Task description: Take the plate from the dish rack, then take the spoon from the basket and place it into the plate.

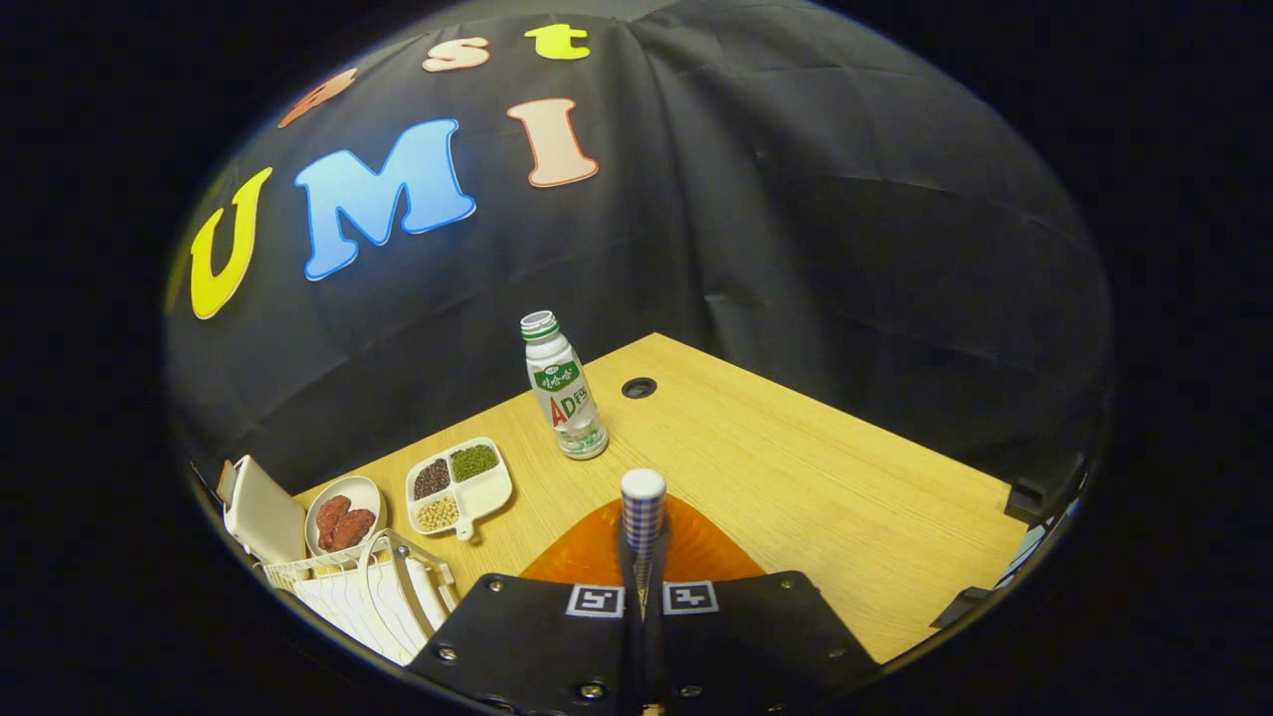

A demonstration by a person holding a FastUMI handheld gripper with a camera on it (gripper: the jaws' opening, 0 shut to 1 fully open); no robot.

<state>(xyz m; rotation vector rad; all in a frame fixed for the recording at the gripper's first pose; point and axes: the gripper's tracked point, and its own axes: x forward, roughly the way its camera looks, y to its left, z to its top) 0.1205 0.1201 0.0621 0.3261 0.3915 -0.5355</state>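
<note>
My gripper (642, 589) is shut on a spoon (642, 512) whose blue-and-white checked handle, with a white end, sticks up and forward from between the fingers. Right behind and below the spoon lies an orange plate (696, 547) on the wooden table (845, 497), partly hidden by the fingers. The spoon's bowl is hidden between the fingers. The white wire dish rack (368, 587) stands to the left of the fingers.
A white bottle with a green label (564, 390) stands beyond the plate. Left of it sit a white divided dish of beans (457, 485) and a small bowl of red food (345, 519). A white board (261, 512) leans behind the rack. A cable hole (638, 387) sits near the table's far edge.
</note>
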